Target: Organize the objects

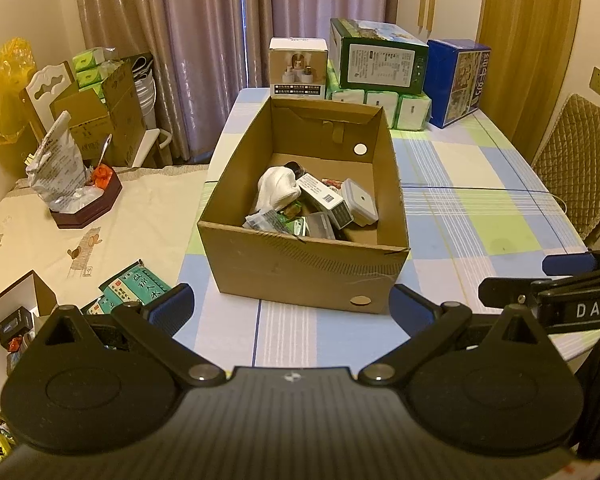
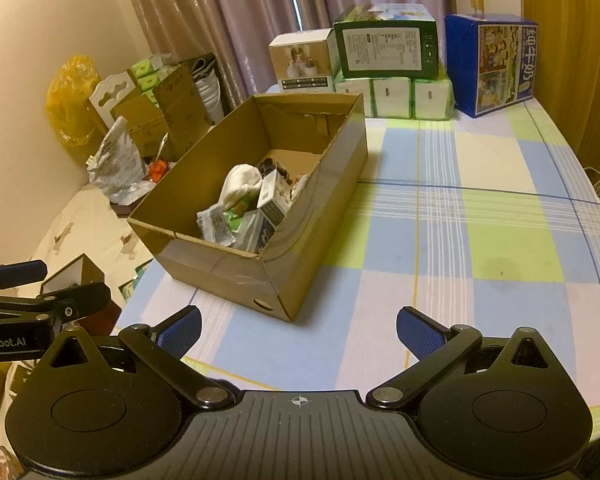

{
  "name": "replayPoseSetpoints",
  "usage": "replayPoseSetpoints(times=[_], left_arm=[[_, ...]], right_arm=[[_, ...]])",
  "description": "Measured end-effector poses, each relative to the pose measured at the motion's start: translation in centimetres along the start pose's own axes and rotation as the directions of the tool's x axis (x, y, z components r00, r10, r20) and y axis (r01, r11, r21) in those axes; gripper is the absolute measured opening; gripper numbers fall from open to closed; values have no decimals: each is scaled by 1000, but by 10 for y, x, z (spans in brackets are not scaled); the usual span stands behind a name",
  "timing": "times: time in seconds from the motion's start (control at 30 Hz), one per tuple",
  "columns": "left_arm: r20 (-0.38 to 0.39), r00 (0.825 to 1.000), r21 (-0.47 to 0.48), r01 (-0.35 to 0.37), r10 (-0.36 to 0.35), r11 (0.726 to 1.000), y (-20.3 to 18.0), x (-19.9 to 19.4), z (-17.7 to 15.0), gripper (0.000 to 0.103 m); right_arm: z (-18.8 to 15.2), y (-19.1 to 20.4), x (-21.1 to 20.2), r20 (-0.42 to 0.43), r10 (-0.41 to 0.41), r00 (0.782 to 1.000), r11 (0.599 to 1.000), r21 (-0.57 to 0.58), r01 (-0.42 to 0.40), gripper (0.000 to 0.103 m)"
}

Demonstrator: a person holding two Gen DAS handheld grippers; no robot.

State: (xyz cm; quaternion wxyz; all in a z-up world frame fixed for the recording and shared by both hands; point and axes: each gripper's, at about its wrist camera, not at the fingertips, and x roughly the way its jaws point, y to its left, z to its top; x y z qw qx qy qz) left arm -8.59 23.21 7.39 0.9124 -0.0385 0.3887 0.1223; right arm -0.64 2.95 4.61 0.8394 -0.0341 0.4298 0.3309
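Note:
An open cardboard box (image 1: 300,268) (image 2: 312,224) stands on the checked tablecloth. Inside lie a white cloth bundle (image 1: 278,190) (image 2: 240,186), a white carton (image 1: 326,202) (image 2: 274,198), a clear lidded container (image 1: 360,202), and crumpled packets (image 1: 274,222) (image 2: 218,222). My left gripper (image 1: 292,308) hovers open just in front of the box, nothing between its blue pads. My right gripper (image 2: 298,330) is open too, near the box's front right corner, holding nothing. Each gripper shows at the edge of the other's view.
Green, white and blue cartons (image 1: 380,62) (image 2: 386,42) and tissue packs (image 2: 392,98) stand at the table's far end. A side table on the left holds green packets (image 1: 136,286), a dark tray (image 1: 88,208) with a bag, and an open box (image 1: 12,312). A padded chair (image 1: 576,160) stands right.

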Motion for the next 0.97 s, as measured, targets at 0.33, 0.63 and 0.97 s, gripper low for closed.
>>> replayPoseSetpoints(times=[0.33, 0.63, 0.97], left_arm=[[-5, 1000, -9, 4, -4, 1000, 1, 4, -1, 102], [-6, 1000, -11, 6, -6, 1000, 2, 5, 0, 102], [1, 1000, -33, 7, -7, 999, 1, 6, 0, 102]], right_arm=[[1, 0, 0, 0, -3, 1000, 1000, -1, 3, 101], [1, -1, 2, -2, -2, 1000, 1000, -1, 2, 101], [1, -2, 4, -2, -4, 1000, 1000, 0, 4, 101]])
